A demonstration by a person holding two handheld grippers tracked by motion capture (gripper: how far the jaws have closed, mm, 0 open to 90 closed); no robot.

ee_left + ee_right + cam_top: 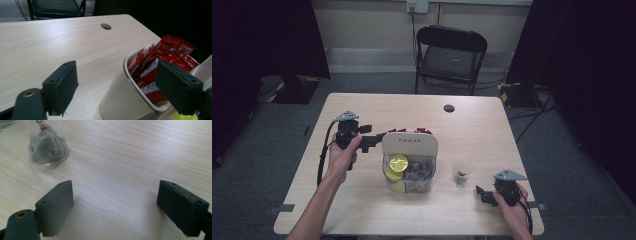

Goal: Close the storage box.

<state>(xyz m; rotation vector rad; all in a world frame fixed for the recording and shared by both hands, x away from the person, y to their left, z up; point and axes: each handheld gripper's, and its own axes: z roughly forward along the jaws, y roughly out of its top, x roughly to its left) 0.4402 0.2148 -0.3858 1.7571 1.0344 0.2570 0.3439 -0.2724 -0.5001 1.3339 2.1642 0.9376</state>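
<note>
Trouble could have come from the white box (409,145) first, I thought. My left gripper (379,136) was at its far left corner with its jaws wide apart. One pad was outside the wall and one was over the red packets (160,60) at the far end of the box. If I squeezed there, I might have grabbed the wall and not a packet, and the box could have slid or tipped. The packets were packed close, so a pull could have dragged out more than one.

My right gripper (482,194) sat near the right front edge, jaws apart and holding nothing. A small clear cup (462,171) with a tea bag (47,147) stood just to its left, and a bump could have knocked it over.

Around us the room was dim, with black curtains, a grey floor (277,150) and a black chair (451,55) at the far side. The table (362,210) was pale wood, smooth and flat, with a little round hole (449,108) near its far edge.
</note>
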